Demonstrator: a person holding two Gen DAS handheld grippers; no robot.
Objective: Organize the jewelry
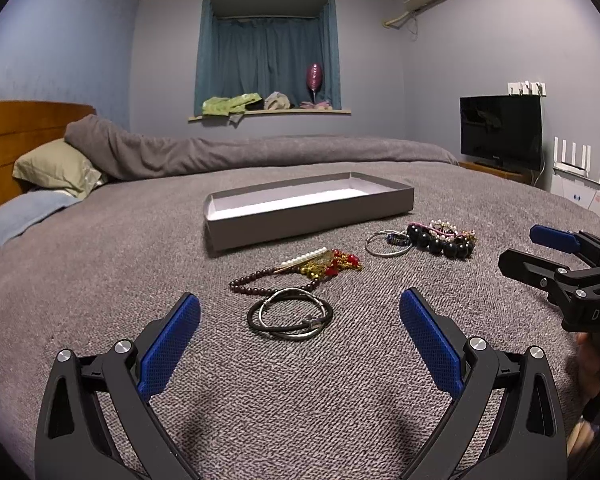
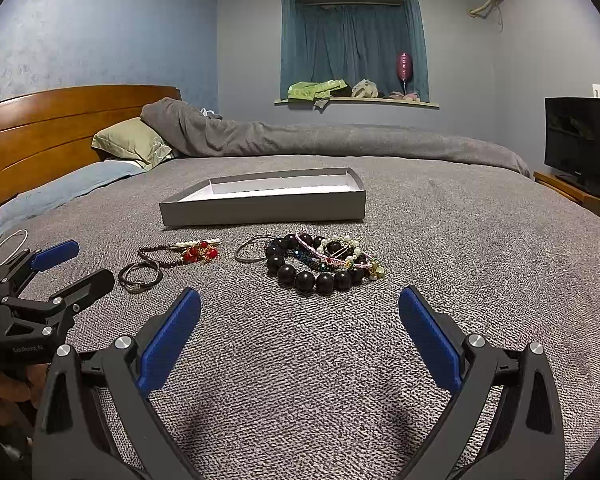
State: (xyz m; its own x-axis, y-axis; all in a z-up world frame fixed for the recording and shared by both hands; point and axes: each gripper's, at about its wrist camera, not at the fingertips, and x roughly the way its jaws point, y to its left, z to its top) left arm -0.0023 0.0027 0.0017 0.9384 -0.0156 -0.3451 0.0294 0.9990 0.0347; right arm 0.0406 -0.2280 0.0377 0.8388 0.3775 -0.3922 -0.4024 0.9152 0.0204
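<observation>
Bare bed cover (image 1: 300,400) lies open ahead of both tools. Two jewelry heaps (image 2: 324,260) (image 1: 300,276) lie before the box (image 2: 264,200), a clear strip between them.

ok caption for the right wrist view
Open right hand-held gripper facing black bead bracelet and empty grey box on bed.

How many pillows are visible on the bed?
2. A green pillow leans by the headboard under the folded grey duvet; a light blue pillow lies in front of it. The duvet may hide more.
</observation>
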